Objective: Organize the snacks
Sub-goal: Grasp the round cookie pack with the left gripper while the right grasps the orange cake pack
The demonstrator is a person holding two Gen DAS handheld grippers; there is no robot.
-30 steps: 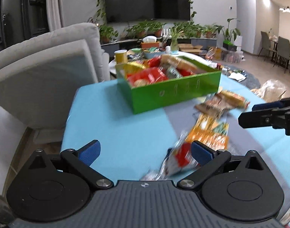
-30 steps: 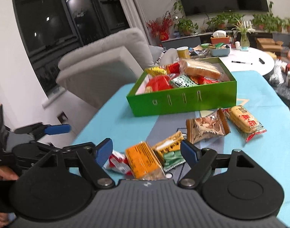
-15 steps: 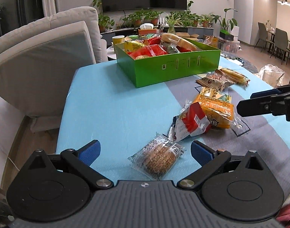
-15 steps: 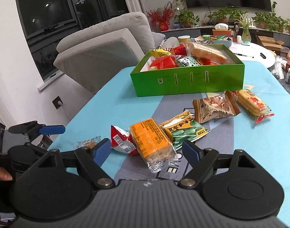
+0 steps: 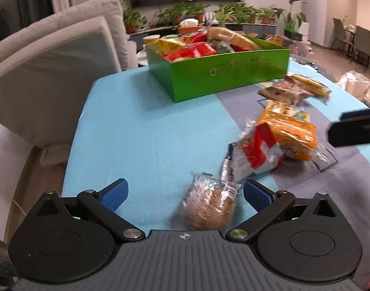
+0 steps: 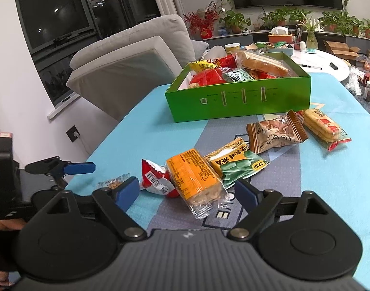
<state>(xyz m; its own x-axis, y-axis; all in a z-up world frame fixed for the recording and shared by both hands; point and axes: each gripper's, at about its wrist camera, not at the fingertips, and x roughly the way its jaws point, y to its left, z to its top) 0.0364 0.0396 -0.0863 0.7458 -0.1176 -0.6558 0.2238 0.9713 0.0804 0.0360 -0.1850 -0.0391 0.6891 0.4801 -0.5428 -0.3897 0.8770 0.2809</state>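
Note:
The green box (image 6: pixel 238 101) holds several snack packets at the far side of the blue table. My right gripper (image 6: pixel 186 192) hovers over the orange packet (image 6: pixel 192 179), which lies on the cloth between its pads without touching them; its jaws are opening. A red-and-white packet (image 6: pixel 155 181) leans against the orange one. My left gripper (image 5: pixel 185 196) is open low over the table, with a clear-wrapped round cookie packet (image 5: pixel 209 206) between its fingers, close to the right pad (image 5: pixel 256 197). The red-and-white packet (image 5: pixel 255 155) lies just beyond it.
A green bean packet (image 6: pixel 238 165), a brown packet (image 6: pixel 274 133) and a biscuit packet (image 6: pixel 323 126) lie loose in front of the box. A grey sofa (image 5: pixel 51 72) stands past the table's left edge. A round white table (image 6: pixel 318 65) with clutter stands behind.
My left gripper sank and came closer to the table, so the cookie packet now sits between its fingers. The right gripper's jaws spread wider around the orange packet.

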